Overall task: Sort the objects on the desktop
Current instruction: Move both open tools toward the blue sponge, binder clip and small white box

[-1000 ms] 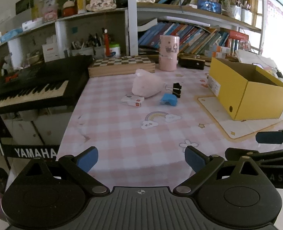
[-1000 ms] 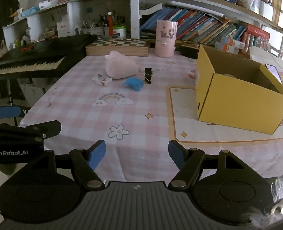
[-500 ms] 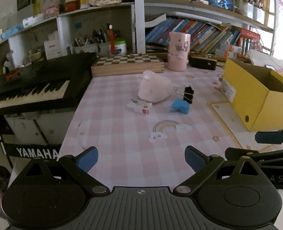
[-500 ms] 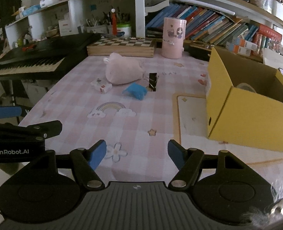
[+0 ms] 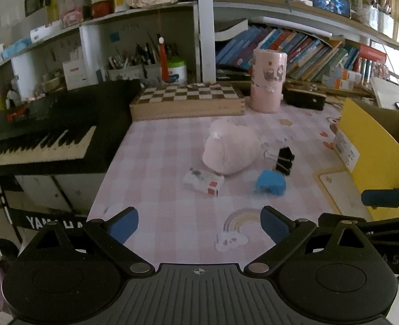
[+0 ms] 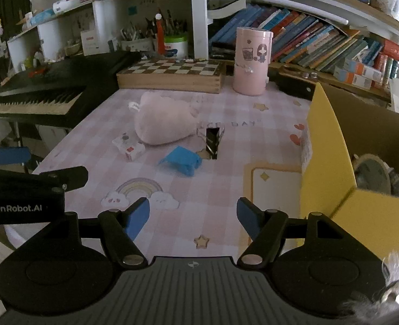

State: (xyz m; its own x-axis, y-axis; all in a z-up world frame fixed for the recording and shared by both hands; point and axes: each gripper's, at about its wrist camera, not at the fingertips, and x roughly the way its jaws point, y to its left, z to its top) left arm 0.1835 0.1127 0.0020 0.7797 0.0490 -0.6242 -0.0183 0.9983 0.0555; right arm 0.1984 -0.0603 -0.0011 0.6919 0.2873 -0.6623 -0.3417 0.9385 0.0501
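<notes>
On the pink checked tablecloth point(image 5: 158, 162) lie a pink plush pouch point(image 5: 230, 149), a small white and red box point(image 5: 203, 181), a blue object point(image 5: 269, 182) and a black binder clip point(image 5: 284, 159). They also show in the right wrist view: pouch point(image 6: 164, 124), box point(image 6: 129, 146), blue object point(image 6: 181, 159), clip point(image 6: 213, 140). My left gripper point(image 5: 199, 223) is open and empty, short of the box. My right gripper point(image 6: 192, 216) is open and empty, short of the blue object. A yellow cardboard box point(image 6: 334, 149) stands to the right, with something round inside.
A chessboard box point(image 5: 187, 101) and a pink cylinder point(image 5: 267, 81) stand at the table's back. A black keyboard point(image 5: 37, 140) lies beyond the left edge. Bookshelves fill the background. A cream mat point(image 6: 275, 184) lies under the yellow box.
Both grippers have moved forward over the table toward the cluster of small objects, which now look larger and closer. Both stay open and empty.
</notes>
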